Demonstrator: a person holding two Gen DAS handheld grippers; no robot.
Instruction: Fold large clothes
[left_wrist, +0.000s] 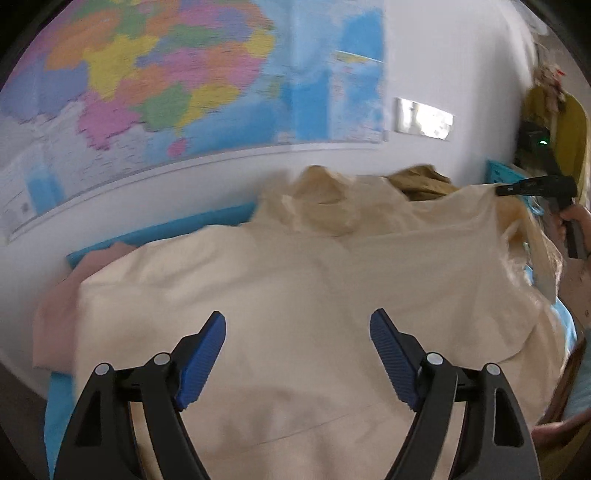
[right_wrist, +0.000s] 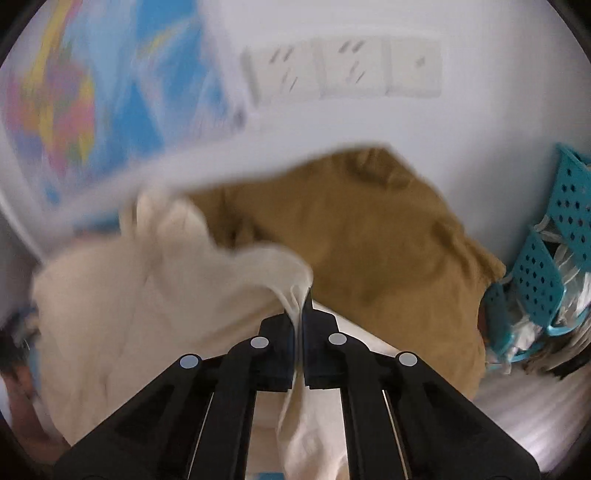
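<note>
Cream garment (left_wrist: 295, 280) spread out; L gripper (left_wrist: 297, 354) wide open, empty; R gripper (right_wrist: 301, 314) clamped on its edge, prob. hem

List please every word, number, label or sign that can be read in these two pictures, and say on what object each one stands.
None can be read.
Wall map: it carries print, but it is too small and blurred to read in both views.
Wall sockets: no legible marking.
Cream garment, brown garment, teal basket: no text visible.
Left claw and right claw: no brand or label visible.
</note>
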